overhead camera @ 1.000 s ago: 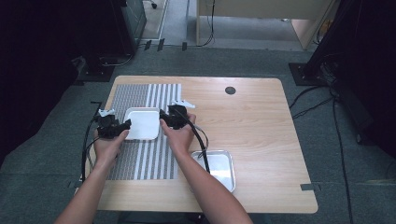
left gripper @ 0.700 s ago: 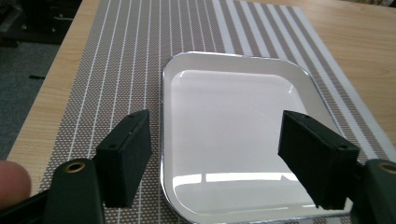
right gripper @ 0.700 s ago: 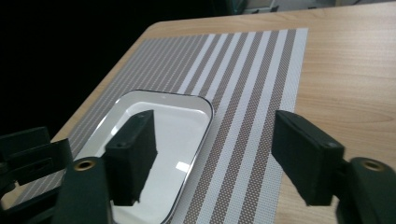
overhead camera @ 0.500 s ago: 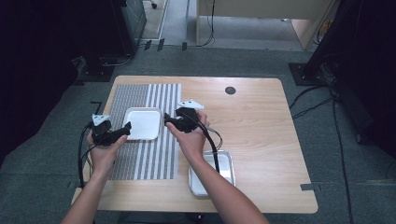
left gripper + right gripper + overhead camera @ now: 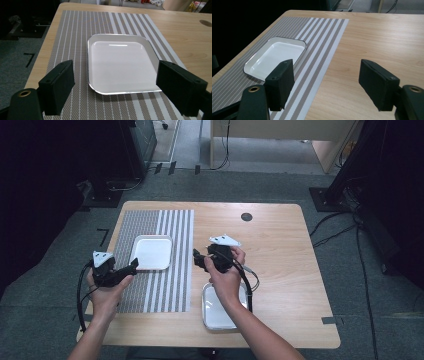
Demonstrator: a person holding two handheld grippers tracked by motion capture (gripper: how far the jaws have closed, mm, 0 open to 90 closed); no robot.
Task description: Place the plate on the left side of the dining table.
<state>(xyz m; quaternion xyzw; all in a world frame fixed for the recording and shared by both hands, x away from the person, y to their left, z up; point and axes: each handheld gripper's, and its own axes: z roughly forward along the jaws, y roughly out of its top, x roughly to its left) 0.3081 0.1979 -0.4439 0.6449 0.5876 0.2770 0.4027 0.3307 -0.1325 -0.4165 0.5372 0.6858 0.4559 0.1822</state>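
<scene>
Lab or office test room, grey carpet floor, wooden table with a cable port, black cables trailing at right, dark equipment stands far right, pale desk beyond

Table: light wood table.
On it, left: striped mat.
On it, near middle: white tray.

a shallow square white tray with a thin dark rim lies flat and empty on the striped placemat.
</scene>
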